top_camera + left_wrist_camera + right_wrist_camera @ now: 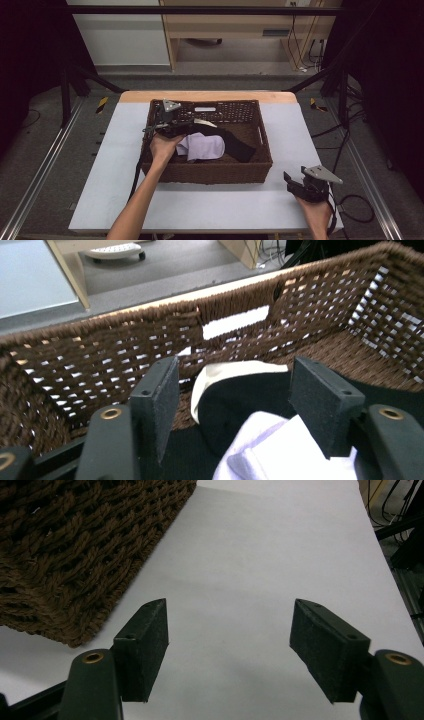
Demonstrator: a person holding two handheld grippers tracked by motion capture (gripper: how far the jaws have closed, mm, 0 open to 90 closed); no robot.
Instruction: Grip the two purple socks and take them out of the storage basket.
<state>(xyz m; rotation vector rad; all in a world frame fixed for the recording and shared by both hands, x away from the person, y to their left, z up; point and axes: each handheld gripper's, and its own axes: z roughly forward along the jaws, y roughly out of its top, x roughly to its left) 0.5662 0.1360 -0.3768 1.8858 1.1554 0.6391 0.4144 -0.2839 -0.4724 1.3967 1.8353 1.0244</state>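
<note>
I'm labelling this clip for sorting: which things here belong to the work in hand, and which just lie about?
In the work:
left gripper, jaws open inside the wicker basket
lilac cloth
black cloth
cream cloth

Lying about:
right gripper, open over the bare white table

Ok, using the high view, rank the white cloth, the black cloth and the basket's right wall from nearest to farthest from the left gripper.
1. White cloth: lies just right of the left gripper, inside the basket.
2. Black cloth: stretches past the white one, toward the basket's middle and right.
3. Basket's right wall: at the far right edge, beyond both cloths.
</note>
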